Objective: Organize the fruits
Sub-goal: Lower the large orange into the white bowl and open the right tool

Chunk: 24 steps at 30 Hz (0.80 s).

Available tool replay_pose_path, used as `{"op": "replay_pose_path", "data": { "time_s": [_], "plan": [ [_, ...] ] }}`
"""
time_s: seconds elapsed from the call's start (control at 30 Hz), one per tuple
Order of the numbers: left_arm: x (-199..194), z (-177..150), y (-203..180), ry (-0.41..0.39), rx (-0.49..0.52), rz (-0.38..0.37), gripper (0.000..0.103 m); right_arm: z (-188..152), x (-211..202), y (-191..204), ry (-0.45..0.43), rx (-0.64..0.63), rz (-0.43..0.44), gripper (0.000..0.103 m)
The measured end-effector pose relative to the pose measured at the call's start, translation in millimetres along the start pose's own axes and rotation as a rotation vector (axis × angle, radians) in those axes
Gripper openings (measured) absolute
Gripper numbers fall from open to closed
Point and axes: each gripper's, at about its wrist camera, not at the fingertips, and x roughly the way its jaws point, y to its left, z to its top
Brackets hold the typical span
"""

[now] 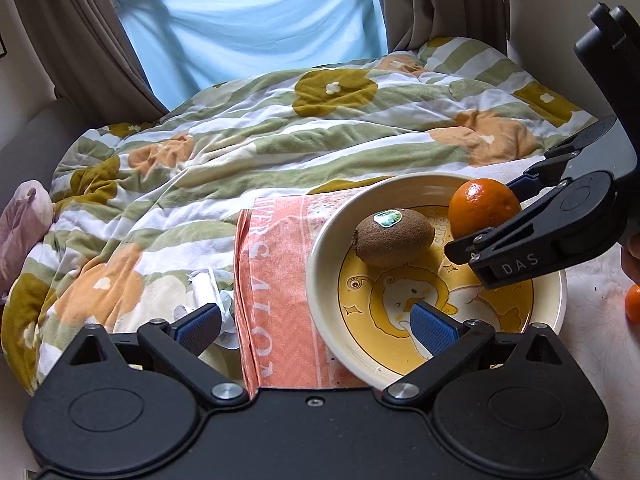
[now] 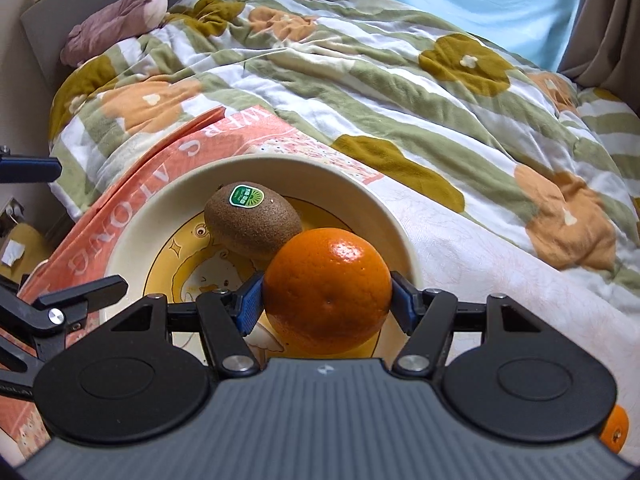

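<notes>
The right gripper [image 2: 327, 300] is clamped on the orange [image 2: 327, 289], its blue pads pressed to either side of the fruit, and holds it over the bowl [image 2: 132, 216] with the duck print, close against the kiwi [image 2: 252, 224] that already lies inside; the main risk, as I judge it, is that the orange is let go from where it hangs and knocks the kiwi, or rolls down the sloped wall and rocks the bowl, which sits partly on an orange printed cloth [image 1: 276, 280] over soft bedding (hardly a firm base); a release near the rim could also send the fruit out onto the floral quilt [image 1: 224, 152]. The left gripper [image 1: 316, 326] stands wide and empty, one pad [image 1: 434, 330] above the near part of the bowl and the other off to the side over the bedding; both tools tilt down toward the bowl, the right one reaching in from the side in the left wrist view. Another orange fruit [image 1: 634, 304] lies on the white sheet, well apart from the bowl, so the sorting seems unfinished.
</notes>
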Motion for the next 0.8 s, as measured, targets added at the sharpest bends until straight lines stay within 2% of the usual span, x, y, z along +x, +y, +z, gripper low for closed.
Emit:
{"op": "replay_pose_path", "data": {
  "time_s": [0.13, 0.23, 0.33, 0.53, 0.8],
  "plan": [
    [-4, -5, 1, -0.001, -0.008, 0.000, 0.102, -6, 1, 3, -0.021, -0.009, -0.021, 0.080],
    [-7, -7, 1, -0.001, -0.014, -0.005, 0.102, -5, -6, 2, -0.055, -0.024, -0.045, 0.103],
    [-11, -8, 1, 0.001, -0.022, -0.007, 0.102, -7, -10, 2, -0.045, -0.035, -0.038, 0.103],
    [-25, -6, 1, -0.010, -0.032, -0.006, 0.102, -10, -34, 3, -0.089, -0.028, -0.029, 0.103],
    [-75, 11, 4, -0.092, -0.046, 0.030, 0.102, -8, -105, 9, -0.132, 0.004, -0.042, 0.103]
  ]
}}
